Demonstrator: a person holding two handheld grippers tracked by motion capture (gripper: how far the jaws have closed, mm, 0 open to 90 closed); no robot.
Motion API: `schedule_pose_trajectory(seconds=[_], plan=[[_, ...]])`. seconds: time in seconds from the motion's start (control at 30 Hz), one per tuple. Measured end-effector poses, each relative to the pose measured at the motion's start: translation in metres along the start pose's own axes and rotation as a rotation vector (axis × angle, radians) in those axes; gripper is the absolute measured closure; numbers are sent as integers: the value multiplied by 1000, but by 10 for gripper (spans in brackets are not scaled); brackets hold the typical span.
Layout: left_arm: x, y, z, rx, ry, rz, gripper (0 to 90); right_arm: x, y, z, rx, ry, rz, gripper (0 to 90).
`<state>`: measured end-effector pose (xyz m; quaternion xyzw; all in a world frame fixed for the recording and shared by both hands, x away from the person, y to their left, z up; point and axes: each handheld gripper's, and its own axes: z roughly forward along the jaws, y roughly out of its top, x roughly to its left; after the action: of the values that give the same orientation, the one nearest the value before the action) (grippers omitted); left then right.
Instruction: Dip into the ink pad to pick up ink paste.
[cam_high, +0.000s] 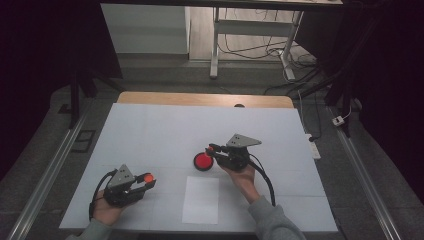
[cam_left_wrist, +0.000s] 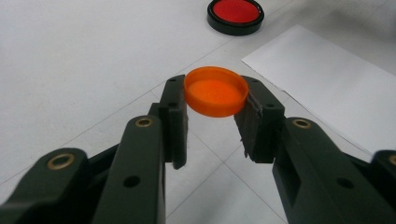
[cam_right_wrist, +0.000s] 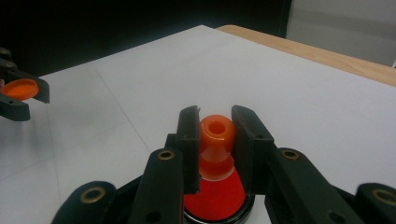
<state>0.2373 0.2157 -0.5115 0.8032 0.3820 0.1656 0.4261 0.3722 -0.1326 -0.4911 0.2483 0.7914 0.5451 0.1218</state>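
A wide white sheet-covered table (cam_high: 165, 135) with a bare wooden strip along its far edge carries everything. Near its front edge, between the two hands, lies a flat rectangular white sheet of paper (cam_high: 201, 199), well apart from the left gripper. Just beyond the paper's far end rests a round black-rimmed dish with a red inside (cam_high: 203, 161), seen in the left gripper view at the top (cam_left_wrist: 236, 14). The right gripper (cam_high: 214, 149) hangs just above that dish with its jaws clenched on a small orange plastic nozzle-shaped piece with a hole in its tip (cam_right_wrist: 216, 140), held upright over the red surface. The left gripper (cam_high: 148, 180), at the table's front left, grasps a small round orange plastic cap (cam_left_wrist: 215, 90) by its rim, open side up, clear of the table.
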Motion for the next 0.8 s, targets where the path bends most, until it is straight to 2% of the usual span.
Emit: schedule_pose_trajectory(seconds=[0.8], plan=[[2,-1,0,2,2,-3,645,6,0,-16,-1,29,-3,725]])
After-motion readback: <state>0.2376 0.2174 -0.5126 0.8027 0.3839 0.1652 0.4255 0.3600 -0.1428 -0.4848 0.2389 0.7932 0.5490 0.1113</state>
